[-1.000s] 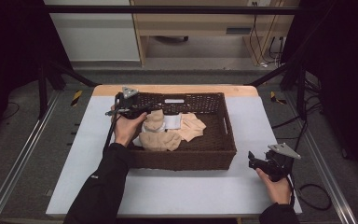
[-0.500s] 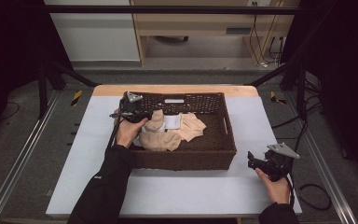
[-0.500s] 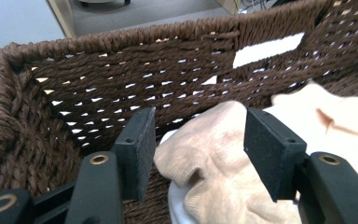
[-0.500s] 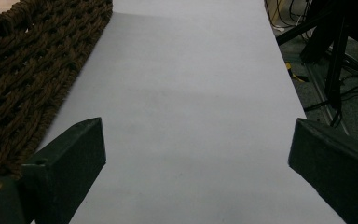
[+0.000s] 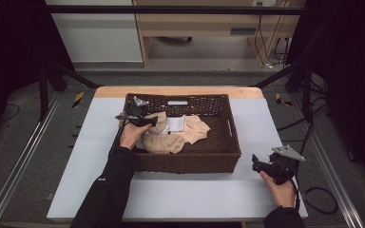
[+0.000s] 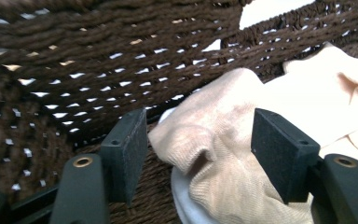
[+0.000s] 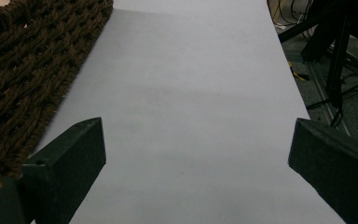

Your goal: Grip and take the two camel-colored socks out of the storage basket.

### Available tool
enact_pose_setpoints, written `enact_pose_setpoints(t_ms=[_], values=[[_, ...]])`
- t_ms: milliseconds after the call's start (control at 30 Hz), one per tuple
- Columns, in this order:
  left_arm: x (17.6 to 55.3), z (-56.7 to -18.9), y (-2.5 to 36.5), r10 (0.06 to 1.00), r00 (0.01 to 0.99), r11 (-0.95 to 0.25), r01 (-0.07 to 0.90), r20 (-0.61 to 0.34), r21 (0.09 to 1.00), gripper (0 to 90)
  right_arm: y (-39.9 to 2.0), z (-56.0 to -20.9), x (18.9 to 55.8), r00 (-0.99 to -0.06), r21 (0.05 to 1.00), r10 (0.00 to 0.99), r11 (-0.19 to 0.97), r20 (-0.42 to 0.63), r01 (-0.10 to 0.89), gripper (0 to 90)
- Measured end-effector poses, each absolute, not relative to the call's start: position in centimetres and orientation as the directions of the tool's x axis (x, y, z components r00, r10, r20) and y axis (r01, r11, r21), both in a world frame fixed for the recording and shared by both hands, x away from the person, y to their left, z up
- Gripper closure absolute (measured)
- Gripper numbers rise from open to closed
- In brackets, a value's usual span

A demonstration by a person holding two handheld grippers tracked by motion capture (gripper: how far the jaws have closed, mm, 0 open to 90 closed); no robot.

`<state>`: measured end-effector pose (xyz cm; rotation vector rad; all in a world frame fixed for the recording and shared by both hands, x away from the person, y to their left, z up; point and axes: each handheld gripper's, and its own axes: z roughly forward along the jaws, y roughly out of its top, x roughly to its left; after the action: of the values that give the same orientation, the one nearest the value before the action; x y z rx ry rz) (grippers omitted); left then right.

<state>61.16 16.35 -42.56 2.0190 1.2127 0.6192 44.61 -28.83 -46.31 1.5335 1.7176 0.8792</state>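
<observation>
Reaching into the brown woven basket (image 5: 228, 142) with my left gripper (image 5: 140, 118), I'm at the grasp-approach step: the jaws have just been opening and now stand wide, a fold of the beige cloth (image 6: 223, 154) sitting between the pads with neither pad pressing on it. The cloth lies bunched on the basket floor toward the left end, close under the near-left wall, with a second beige piece (image 5: 195, 129) just right of it and a white item (image 5: 176, 124) between and partly under them. My guess for the next move: ease down a touch and close on that fold, keeping the left pad off the wicker wall (image 6: 74, 70), which is very near and could snag or block the jaw. The white thing under the cloth may get pinched along with it, so the bite wants to stay high on the fold. My right gripper (image 5: 273, 167) rests on the white table (image 7: 191, 93) beside the basket's right end, jaws apart, nothing between them, well apart from the work.
</observation>
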Motion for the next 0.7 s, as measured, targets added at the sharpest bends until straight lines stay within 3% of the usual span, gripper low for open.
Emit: enact_pose_setpoints(t_ms=[133, 333, 600, 700], values=[[61.33, -42.88, 16.42, 0.888, 0.455, -0.343, 0.569, 0.061, 0.747, 37.8, -28.8, -46.34, 44.65, -0.09, 0.831, 0.995, 0.086, -0.043, 0.549, 4.3], [61.34, -43.07, 16.36, 0.879, 0.47, -0.377, 0.582, 0.08, 0.72, 49.0, -28.74, -46.35, 44.65, -0.092, 0.831, 0.995, 0.09, -0.047, 0.549, 4.3], [61.2, -43.06, 16.31, 0.884, 0.466, -0.359, 0.63, 0.035, 0.689, 75.2, -28.75, -46.39, 44.75, -0.095, 0.829, 0.994, 0.09, -0.045, 0.551, 4.5], [61.12, -42.97, 16.29, 0.882, 0.471, -0.363, 0.64, 0.027, 0.678, 80.1, -28.79, -46.34, 44.7, -0.091, 0.829, 0.995, 0.085, -0.041, 0.552, 4.5]])
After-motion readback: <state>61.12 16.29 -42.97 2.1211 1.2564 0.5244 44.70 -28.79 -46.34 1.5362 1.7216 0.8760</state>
